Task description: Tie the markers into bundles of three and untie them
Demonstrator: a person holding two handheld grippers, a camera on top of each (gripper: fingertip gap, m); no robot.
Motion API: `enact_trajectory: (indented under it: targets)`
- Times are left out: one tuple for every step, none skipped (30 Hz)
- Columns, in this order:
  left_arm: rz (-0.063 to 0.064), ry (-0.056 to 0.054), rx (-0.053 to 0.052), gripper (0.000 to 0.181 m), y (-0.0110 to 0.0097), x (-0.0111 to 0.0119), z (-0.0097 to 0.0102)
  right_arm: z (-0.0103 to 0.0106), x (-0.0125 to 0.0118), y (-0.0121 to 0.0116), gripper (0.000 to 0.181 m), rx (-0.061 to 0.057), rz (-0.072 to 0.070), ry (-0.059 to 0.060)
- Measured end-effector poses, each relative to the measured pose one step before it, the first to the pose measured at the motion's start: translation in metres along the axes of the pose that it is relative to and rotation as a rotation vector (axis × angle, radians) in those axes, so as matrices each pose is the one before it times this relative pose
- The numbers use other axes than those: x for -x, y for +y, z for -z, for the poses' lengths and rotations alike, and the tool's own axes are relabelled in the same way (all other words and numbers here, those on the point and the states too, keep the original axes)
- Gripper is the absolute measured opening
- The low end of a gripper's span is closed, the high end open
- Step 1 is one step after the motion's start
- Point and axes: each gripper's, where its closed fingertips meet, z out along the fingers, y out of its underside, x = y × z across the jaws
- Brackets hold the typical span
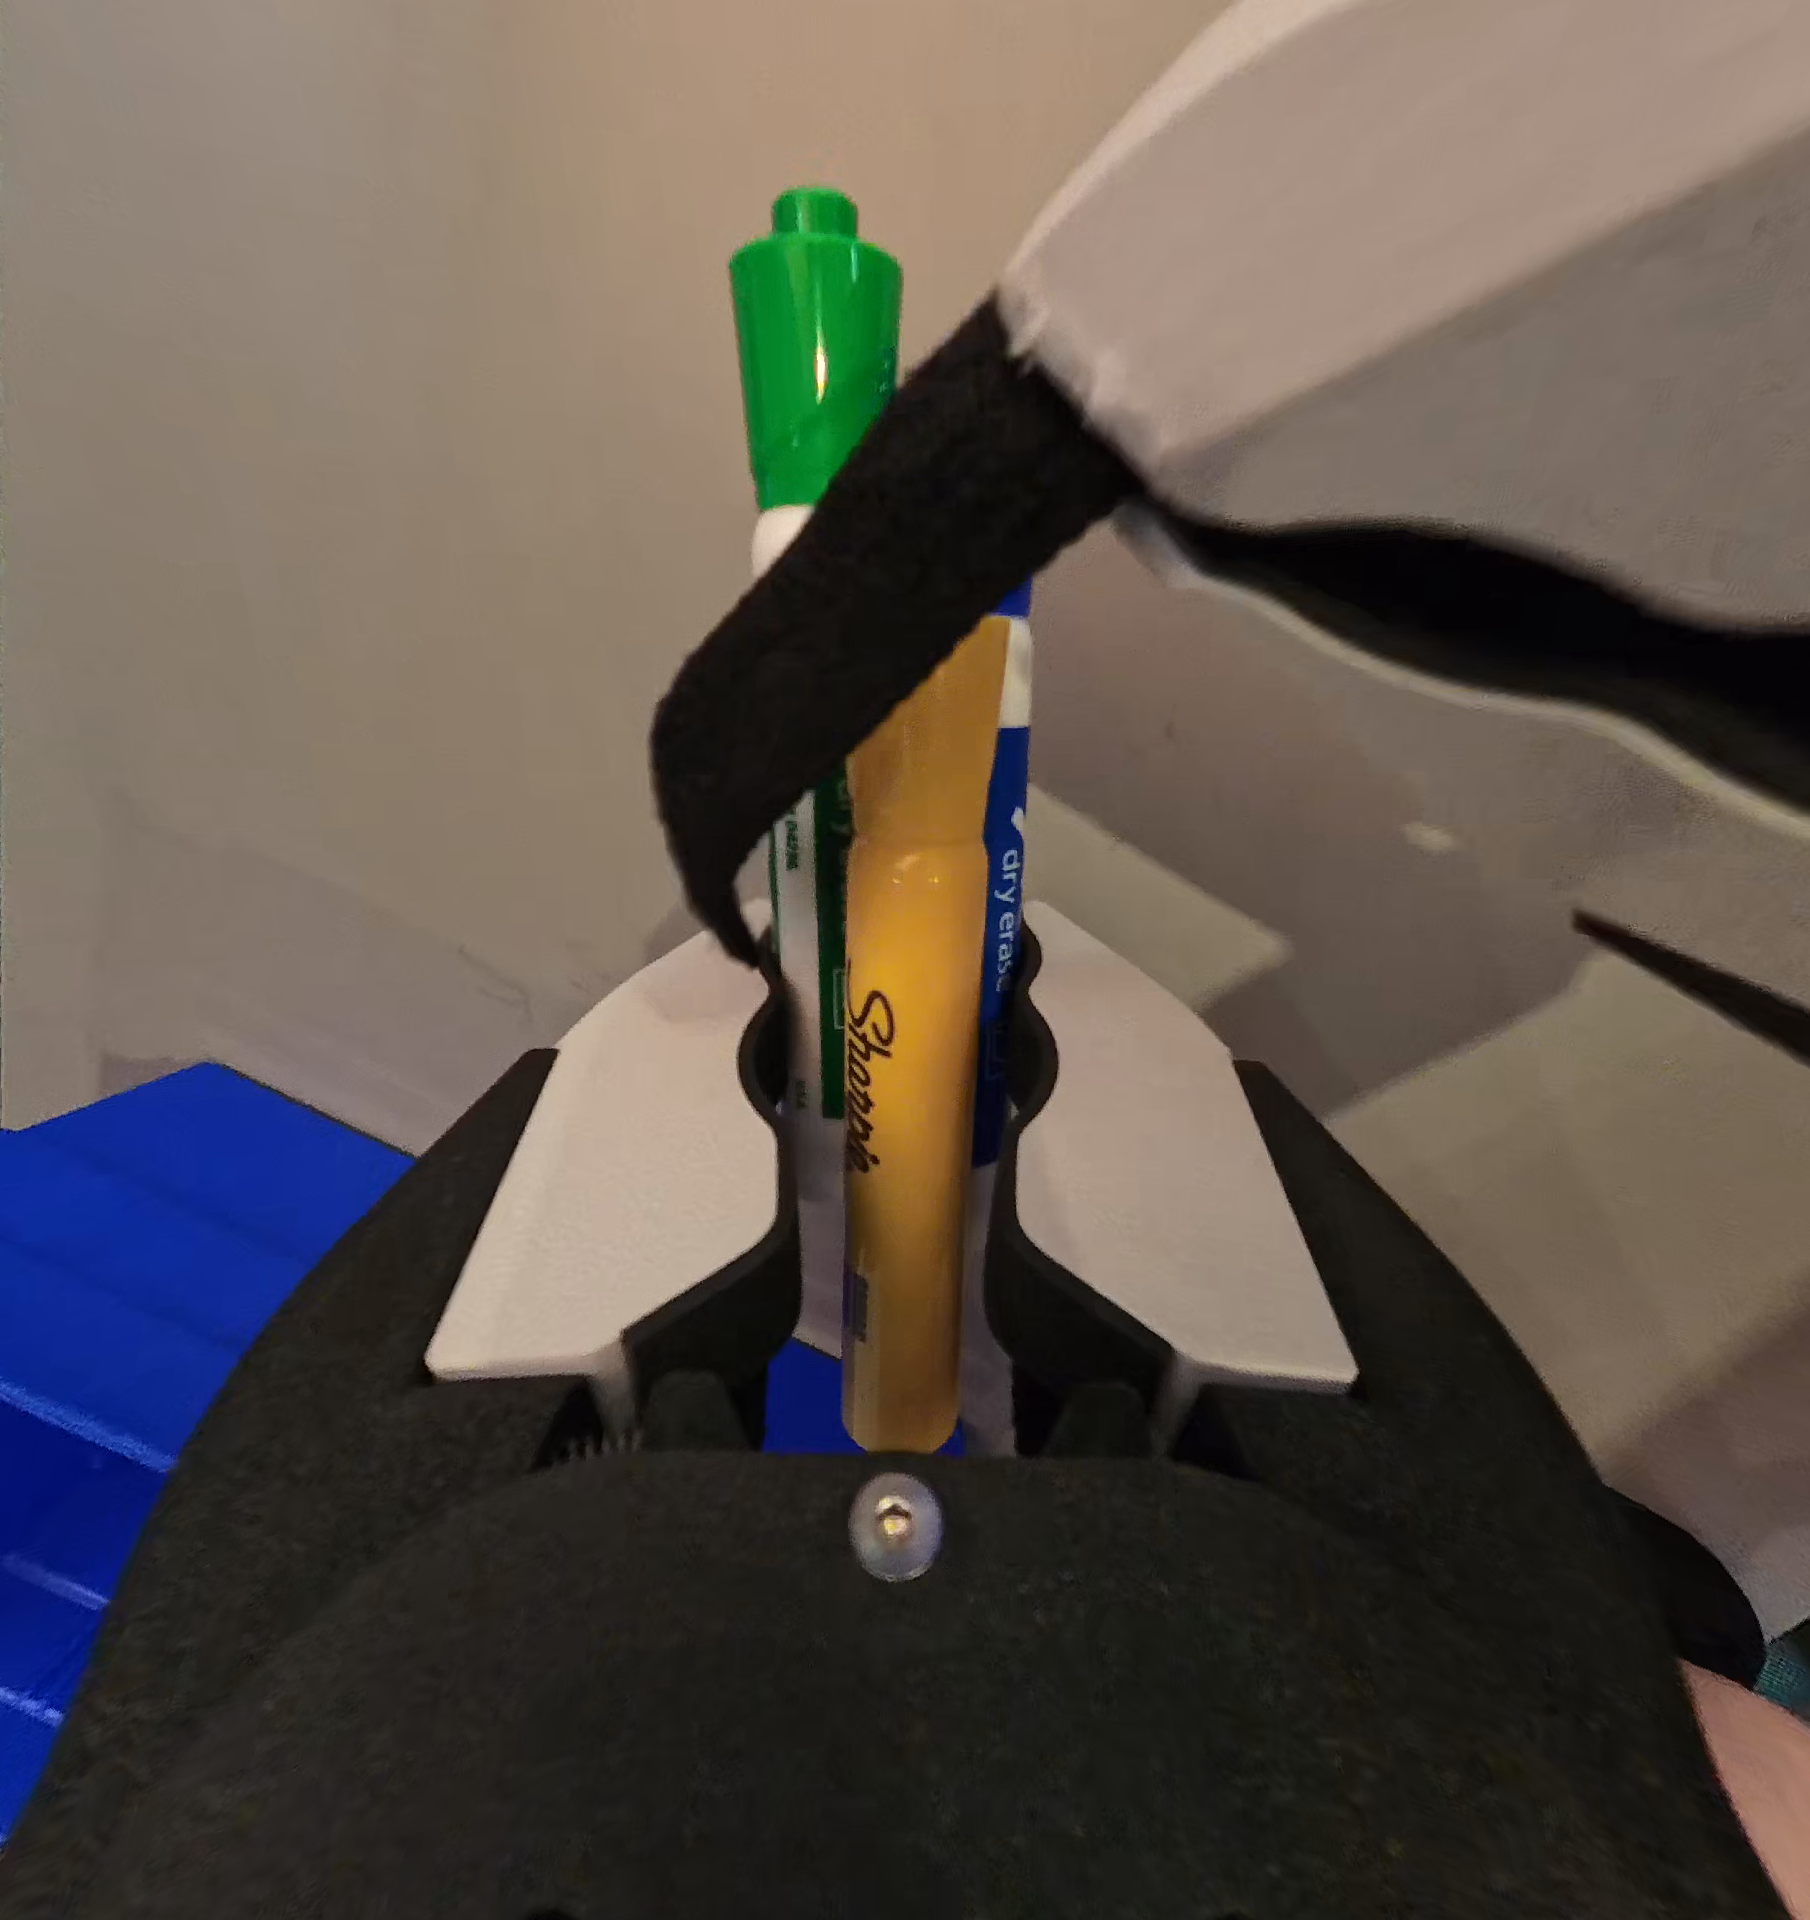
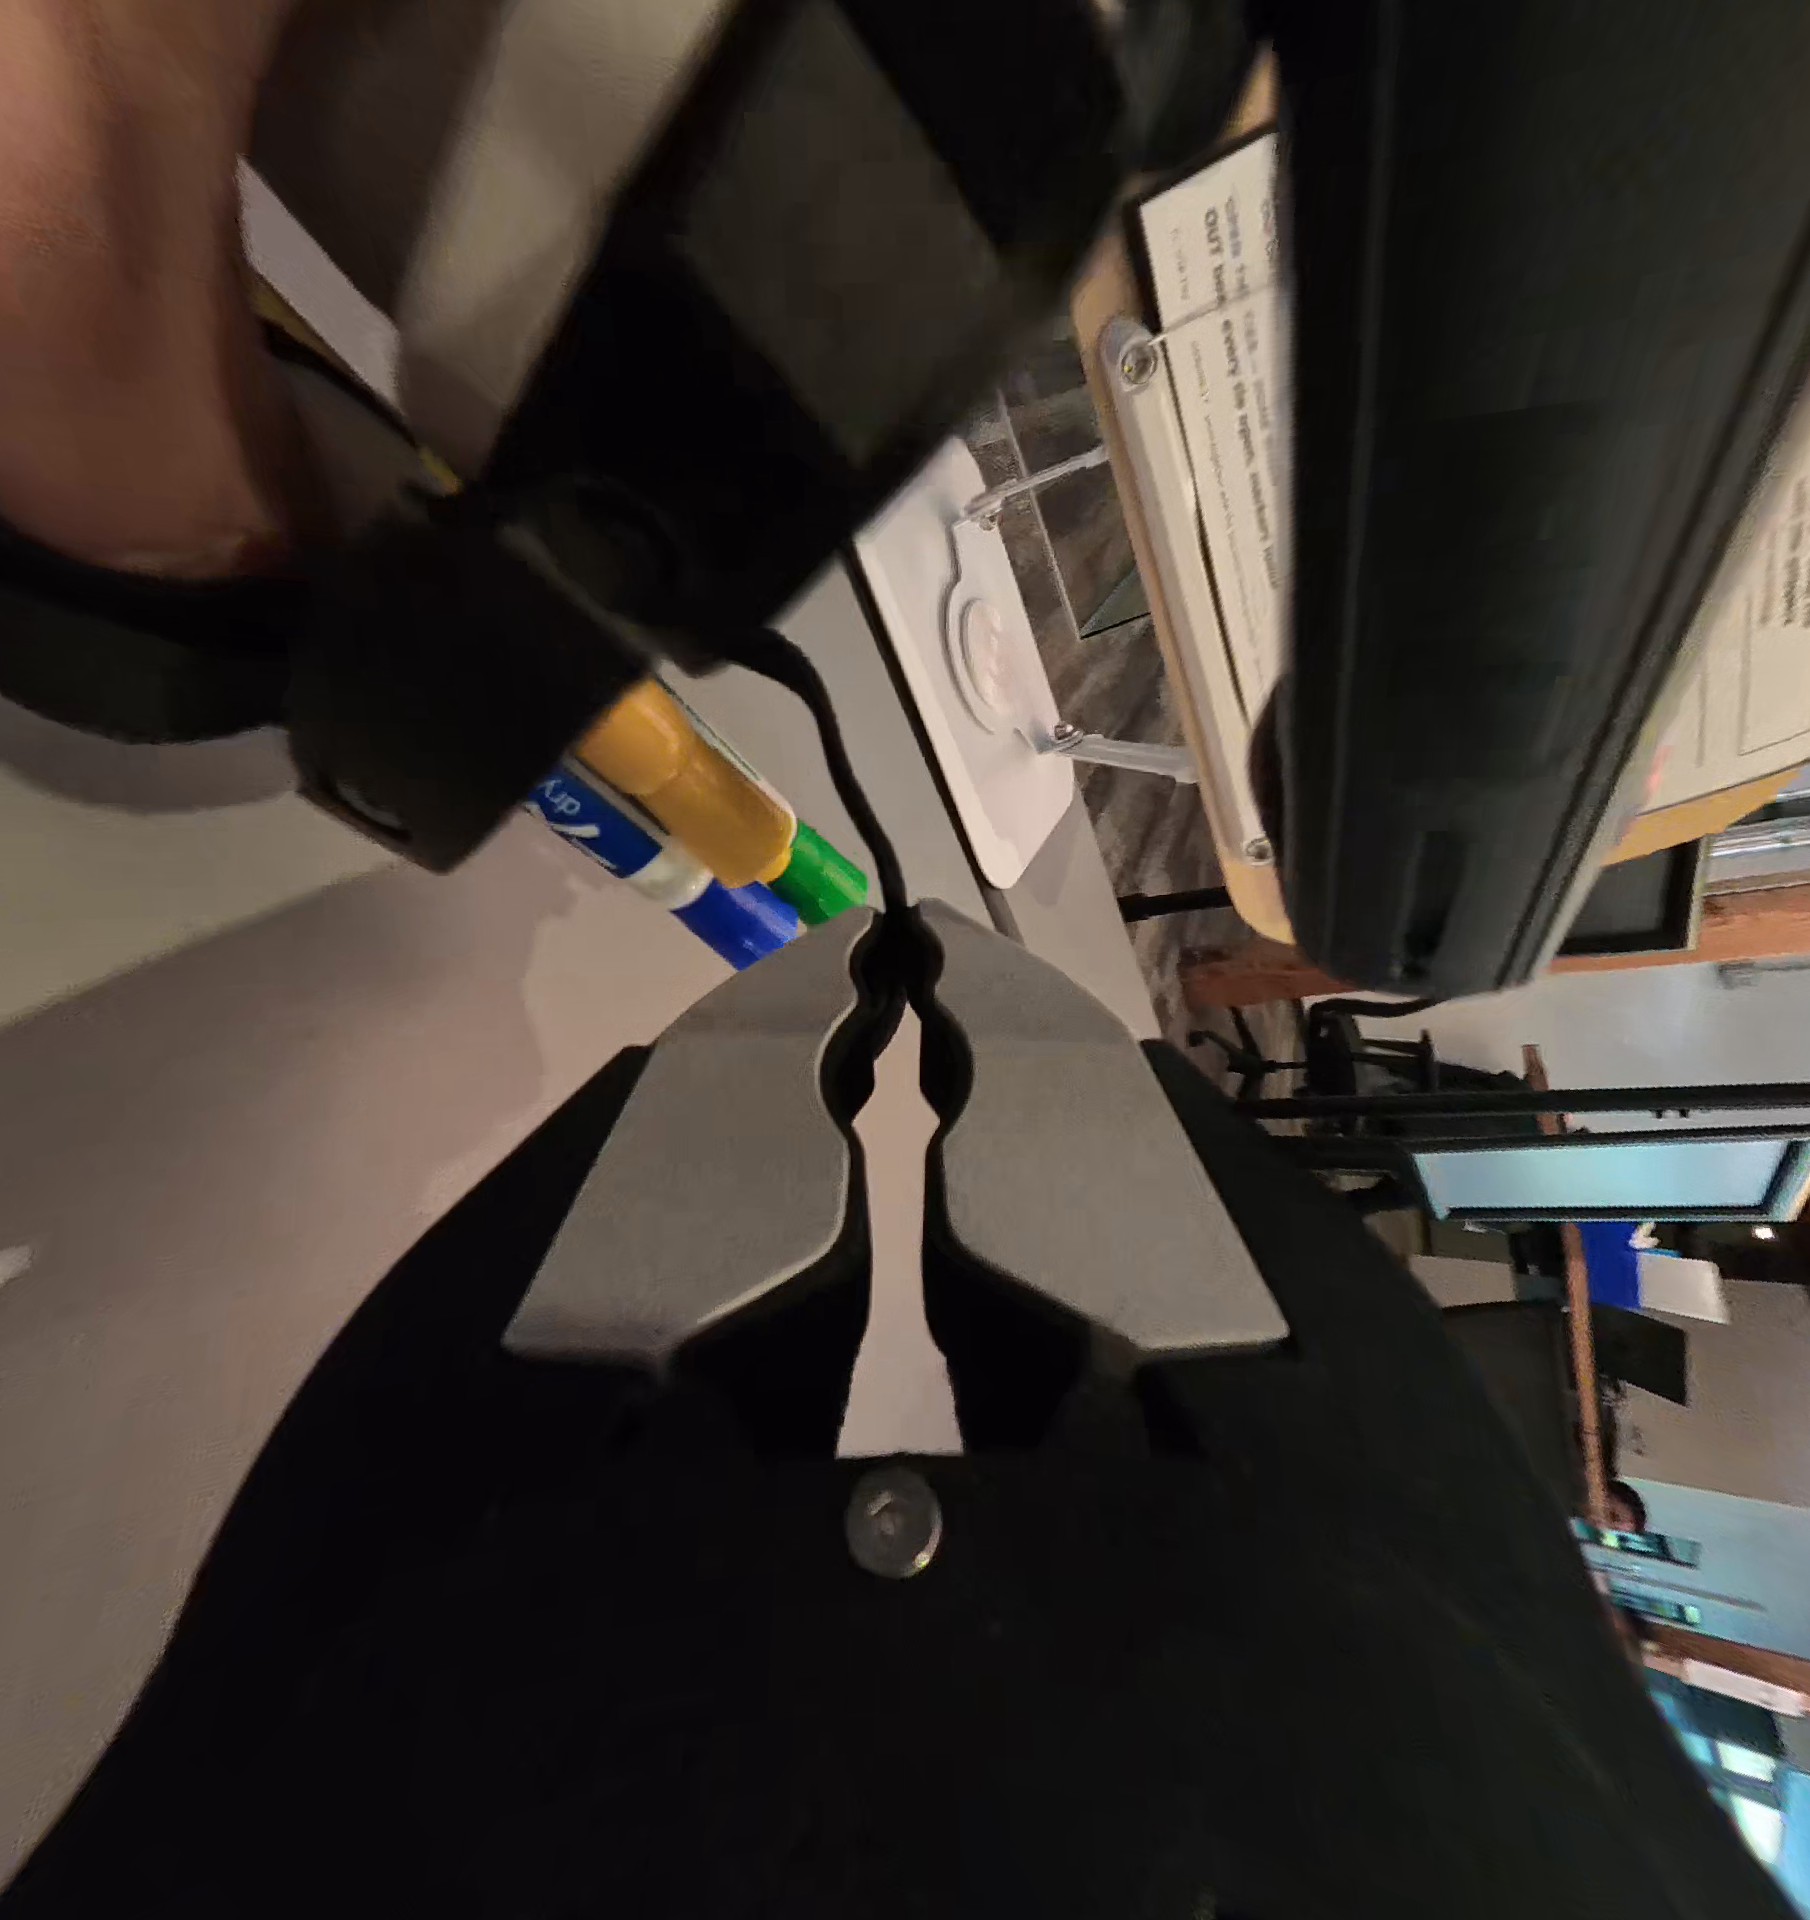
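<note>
Left tool (image 1: 901, 1049) pinching three markers upright between its pale fingers, likely to keep them steady as one bunch while being wrapped. Nearest the camera, gold marker (image 1: 906, 1143), smooth and glossy, with a tapered cap; just behind on one side, green-capped dry-erase marker (image 1: 813, 343), white barrel, reaching farthest past the fingertips; on the other side, blue dry-erase marker (image 1: 1010, 914), mostly hidden. Draped slantwise across the bunch beyond the fingertips, black strap (image 1: 859, 623), flat, fuzzy, fabric-like, apparently a hook-and-loop tie. One end running up and away into the right tool (image 1: 1077, 457), seen here close and blurred; other end curling down toward the left fingertips.

Right tool (image 2: 896, 951) pressed together on that strap (image 2: 859, 800), thin edge gripped at the scalloped tips, seemingly pulled taut for winding. Just past the tips, marker caps in gold (image 2: 693, 790), blue (image 2: 745, 920) and green (image 2: 828, 881), poking from the dark left tool. Whether tying or untying, hard to judge; strap looks loose, not closed.

Below and beside the left tool, blue plastic bin (image 1: 101, 1299), ribbed.
</note>
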Motion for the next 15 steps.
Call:
enact_trajectory:
  targets:
    - [-0.0021,-0.0002,-0.0003,0.038,-0.00058,-0.00041,-0.00036,0.00019,0.00096,-0.00179,0.005,0.0044,0.0210,0.0049]
    - [0.0003,0.0009,-0.0004,0.039,-0.00048,-0.00042,-0.00028,0.00011,0.00171,-0.00181,0.005,0.0062,0.0194,0.0014]
    - [0.0009,0.0014,0.0010,0.039,-0.00015,-0.00038,-0.00028,0.00007,0.00139,-0.00197,0.005,0.0014,0.0175,0.0037]
    - [-0.0001,-0.0005,0.0013,0.039,0.00037,0.00003,-0.00017,-0.00019,0.00037,-0.00044,0.005,0.0062,0.0137,0.0060]
    - [0.0016,0.0017,0.0027,0.039,0.00065,-0.00007,0.00001,-0.00053,-0.00123,0.00106,0.005,0.0079,0.0047,0.0083]
    - [0.0012,0.0024,0.0000,0.039,0.00060,-0.00012,0.00019,-0.00071,-0.00197,0.00160,0.005,0.0024,-0.0054,0.0048]
    - [0.0012,0.0010,-0.0013,0.039,0.00033,0.00012,0.00048,-0.00093,-0.00150,0.00230,0.005,0.0050,-0.0072,-0.0005]
    - [-0.0005,-0.0022,-0.0043,0.039,-0.00042,0.00043,0.00074,-0.00090,-0.00088,0.00223,0.005,0.0091,-0.0010,-0.0007]
    - [0.0007,0.0006,-0.0047,0.039,-0.00068,-0.00010,0.00069,0.00009,-0.00029,0.00005,0.005,0.0007,0.0069,0.0023]
    - [0.0011,0.0020,-0.0030,0.038,-0.00067,-0.00038,0.00046,0.00116,0.00102,-0.00293,0.005,-0.0110,0.0104,0.0016]
    - [-0.0027,0.0002,-0.0010,0.038,-0.00045,-0.00037,0.00025,0.00167,0.00291,-0.00392,0.005,-0.0093,0.0108,-0.0056]
    - [-0.0037,-0.0007,-0.0001,0.039,-0.00045,-0.00032,-0.00011,0.00128,0.00411,-0.00372,0.005,-0.0009,0.0148,-0.0099]
    - [-0.0003,0.0005,0.0023,0.038,0.00007,-0.00035,-0.00036,0.00094,0.00363,-0.00394,0.005,-0.0015,0.0166,-0.0064]
    - [0.0004,0.0012,0.0024,0.039,0.00038,-0.00035,-0.00041,0.00091,0.00334,-0.00477,0.004,-0.0121,0.0082,-0.0089]
    - [-0.0005,0.0009,-0.0001,0.038,0.00013,-0.00019,-0.00027,0.00037,0.00425,-0.00354,0.005,-0.0074,-0.0011,-0.0201]
